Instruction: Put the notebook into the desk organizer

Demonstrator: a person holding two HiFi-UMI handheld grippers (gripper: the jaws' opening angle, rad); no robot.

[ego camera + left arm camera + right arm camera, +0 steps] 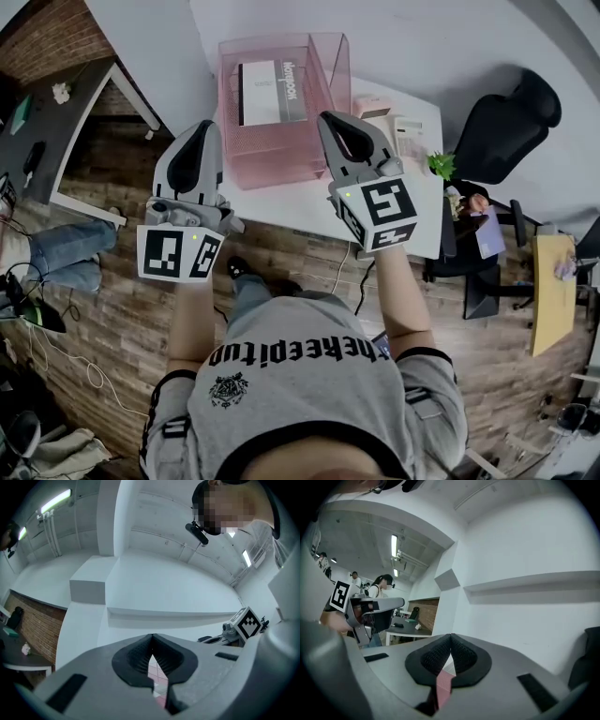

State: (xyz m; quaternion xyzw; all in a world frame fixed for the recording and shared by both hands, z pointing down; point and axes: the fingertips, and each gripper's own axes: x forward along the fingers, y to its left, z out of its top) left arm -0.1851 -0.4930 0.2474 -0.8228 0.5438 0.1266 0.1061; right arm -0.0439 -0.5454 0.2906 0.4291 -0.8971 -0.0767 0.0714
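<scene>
Evidently the notebook [272, 92] already lies inside the pink mesh organizer [323, 56], which stands on the white tabletop [281, 211] just ahead of both tips. It sits between the two tools, a little nearer the left one's line.

The left hand-held gripper [210, 126] has its jaws pressed together with nothing pinched; in its own view [151, 637] the tips meet, and only a pink sliver of what lies beyond shows through the slot behind them. The right hand-held gripper [328, 117] is likewise pressed together and empty [450, 635], with the same pink showing through its slot.

So the placing looks done, and the step in hand is probably to finish cleanly. To do that well:

- Keep both pairs of tips above and short of the near mesh wall. The organizer looks light, and a brush from either tool could slide it or tip it.
- Draw back along the line each tool points, not sideways, since the two stand close on either side of the organizer's front.
- Check from above that the notebook rests fully within the walls, with no corner riding on the rim.
- Should it need a nudge, one closed tip pushing gently on the cover would probably do, rather than a fresh grasp.
</scene>
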